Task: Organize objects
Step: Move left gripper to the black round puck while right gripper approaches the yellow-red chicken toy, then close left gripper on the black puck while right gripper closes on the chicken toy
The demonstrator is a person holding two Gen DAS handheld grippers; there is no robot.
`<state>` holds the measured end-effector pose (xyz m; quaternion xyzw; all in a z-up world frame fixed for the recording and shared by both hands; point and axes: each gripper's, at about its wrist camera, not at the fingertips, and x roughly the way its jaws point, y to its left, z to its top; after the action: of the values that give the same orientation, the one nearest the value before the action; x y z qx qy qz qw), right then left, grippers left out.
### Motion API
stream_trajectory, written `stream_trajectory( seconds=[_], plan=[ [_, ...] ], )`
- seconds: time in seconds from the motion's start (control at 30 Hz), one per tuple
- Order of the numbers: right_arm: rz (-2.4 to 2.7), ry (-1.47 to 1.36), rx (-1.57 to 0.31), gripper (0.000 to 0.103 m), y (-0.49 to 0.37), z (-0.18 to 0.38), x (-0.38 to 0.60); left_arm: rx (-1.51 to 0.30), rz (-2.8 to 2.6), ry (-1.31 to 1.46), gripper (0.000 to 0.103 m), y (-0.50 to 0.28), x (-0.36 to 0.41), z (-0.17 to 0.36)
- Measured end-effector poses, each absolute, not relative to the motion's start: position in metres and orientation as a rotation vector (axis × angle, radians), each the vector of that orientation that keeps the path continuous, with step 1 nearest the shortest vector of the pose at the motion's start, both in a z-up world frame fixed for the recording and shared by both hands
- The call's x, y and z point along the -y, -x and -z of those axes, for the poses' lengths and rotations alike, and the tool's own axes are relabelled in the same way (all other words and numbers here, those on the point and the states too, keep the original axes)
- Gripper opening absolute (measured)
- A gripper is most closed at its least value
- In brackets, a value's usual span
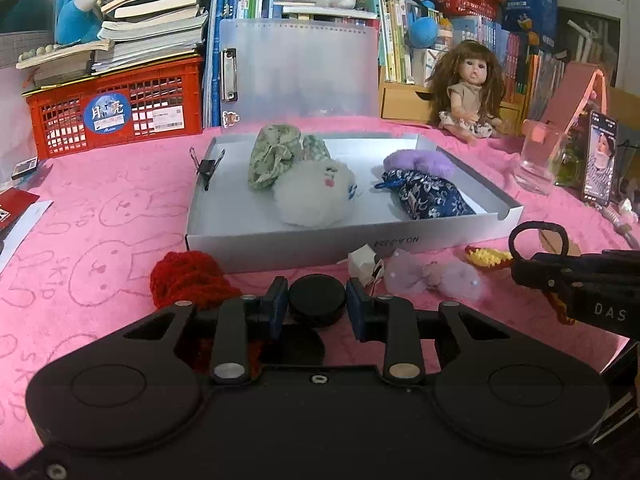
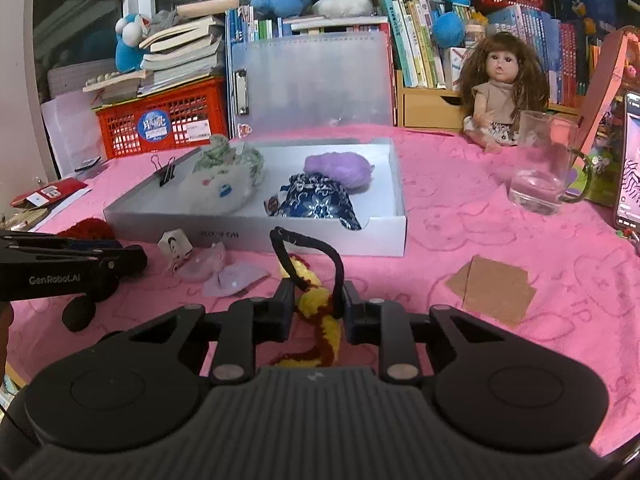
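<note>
Left wrist, tool gripping black disc

Cloth: pink, faint outlined rabbit faces and letters. Box: white, grey inside. Pouch: navy with pale floral brocade. Fluffy pouch: lilac. Plush: white, pink cheeks, blue mark. Fabric bag: green with a small print. Knitted piece: red. Crochet piece: yellow with dark red, black loop. Round disc: black. Bow: sheer lilac. Crate: red, blue round sticker. Binder clip: black.
</note>
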<state>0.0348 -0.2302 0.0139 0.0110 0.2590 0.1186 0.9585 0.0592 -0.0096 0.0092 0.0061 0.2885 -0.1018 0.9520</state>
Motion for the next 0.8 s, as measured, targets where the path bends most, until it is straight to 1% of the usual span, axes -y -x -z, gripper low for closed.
stream_trajectory(
  seconds=[0.37, 0.4, 0.47, 0.6, 0.73, 0.77, 0.8],
  plan=[
    [-0.211, -0.034, -0.481, 0.027, -0.033, -0.025, 0.232, -0.564, 0.202, 0.013, 0.03, -0.058, 0.009, -0.022],
    [-0.206, -0.038, -0.476, 0.023, -0.033, -0.027, 0.233, -0.561, 0.201, 0.015, 0.03, -0.058, 0.009, -0.023],
    [-0.195, -0.049, -0.464, 0.022, -0.033, -0.03, 0.234, -0.554, 0.203, 0.017, 0.03, -0.058, 0.01, -0.025],
    [-0.178, -0.056, -0.448, 0.013, -0.035, -0.034, 0.235, -0.541, 0.205, 0.02, 0.03, -0.06, 0.012, -0.03],
    [-0.175, -0.05, -0.452, 0.013, -0.036, -0.035, 0.235, -0.537, 0.205, 0.024, 0.03, -0.061, 0.013, -0.033],
    [-0.174, -0.05, -0.458, 0.014, -0.037, -0.033, 0.235, -0.538, 0.206, 0.023, 0.03, -0.061, 0.013, -0.033],
    [-0.173, -0.053, -0.464, 0.018, -0.037, -0.032, 0.236, -0.54, 0.207, 0.022, 0.03, -0.061, 0.013, -0.033]
  ],
)
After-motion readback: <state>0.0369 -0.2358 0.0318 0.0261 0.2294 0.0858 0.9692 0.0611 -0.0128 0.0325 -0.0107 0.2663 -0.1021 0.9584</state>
